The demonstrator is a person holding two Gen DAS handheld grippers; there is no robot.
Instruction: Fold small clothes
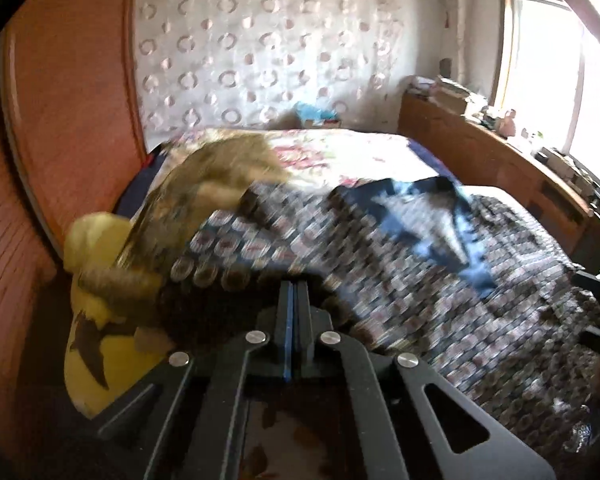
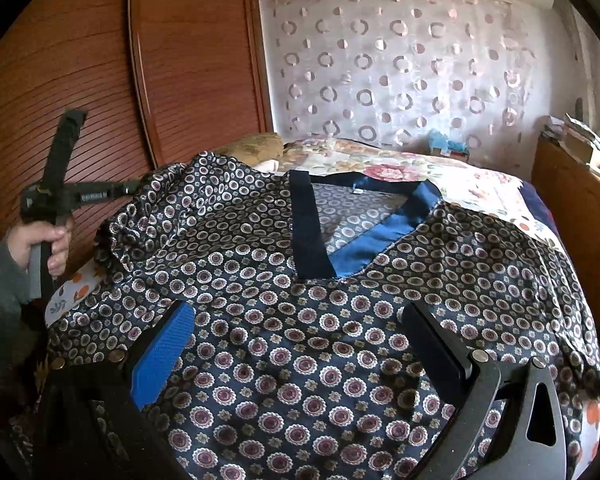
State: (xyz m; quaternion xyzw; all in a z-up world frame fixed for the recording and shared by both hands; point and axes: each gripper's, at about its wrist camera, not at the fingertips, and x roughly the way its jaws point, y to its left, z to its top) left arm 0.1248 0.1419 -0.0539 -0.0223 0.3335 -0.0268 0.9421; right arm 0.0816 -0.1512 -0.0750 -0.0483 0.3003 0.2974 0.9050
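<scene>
**Patterned top spread on the bed**

On the bed, which carries a floral cover, we see a dark blue top printed with small rings and flowers, laid out flat with its blue V-neck band facing the far wall. Behind the bed hangs a white curtain with circle shapes, a reddish wooden wardrobe stands to the left, and a wooden shelf cluttered with small items runs under a bright window. A yellow pillow lies at the bed's left edge beside the top.

Our right gripper hovers low over the top's chest, its fingers spread wide apart with nothing between them. Our left gripper points at the top's left side; its fingers are pressed together, and we cannot tell whether any cloth is caught there, as that view is blurred. From the right view, the left hand grips its handle upright near the wardrobe.
</scene>
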